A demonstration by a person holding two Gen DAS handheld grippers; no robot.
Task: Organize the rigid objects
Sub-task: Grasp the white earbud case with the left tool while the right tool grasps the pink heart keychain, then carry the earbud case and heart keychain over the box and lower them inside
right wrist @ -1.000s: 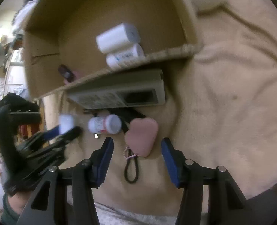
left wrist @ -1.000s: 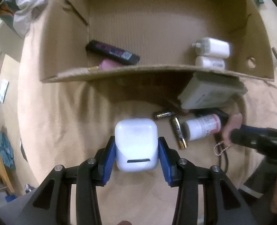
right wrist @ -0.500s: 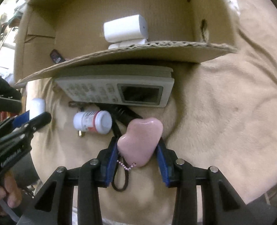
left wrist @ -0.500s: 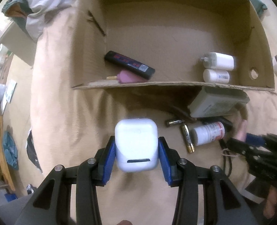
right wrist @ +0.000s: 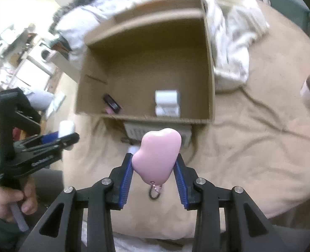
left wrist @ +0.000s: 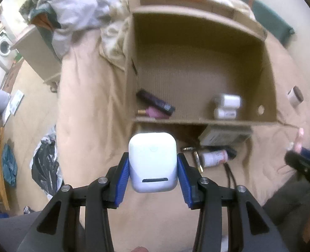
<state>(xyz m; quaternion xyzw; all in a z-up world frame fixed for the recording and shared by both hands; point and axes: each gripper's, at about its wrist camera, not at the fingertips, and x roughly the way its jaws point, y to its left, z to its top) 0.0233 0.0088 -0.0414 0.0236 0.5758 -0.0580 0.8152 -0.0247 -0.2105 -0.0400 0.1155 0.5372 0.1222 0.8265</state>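
The left hand-held gripper is closed on a white case, its blue pads pressed to both sides, at lower centre of the left view. The right hand-held gripper clamps a pink charm at lower centre of the right view. Both are held above the blanket, in front of the open box, which fills the upper centre.
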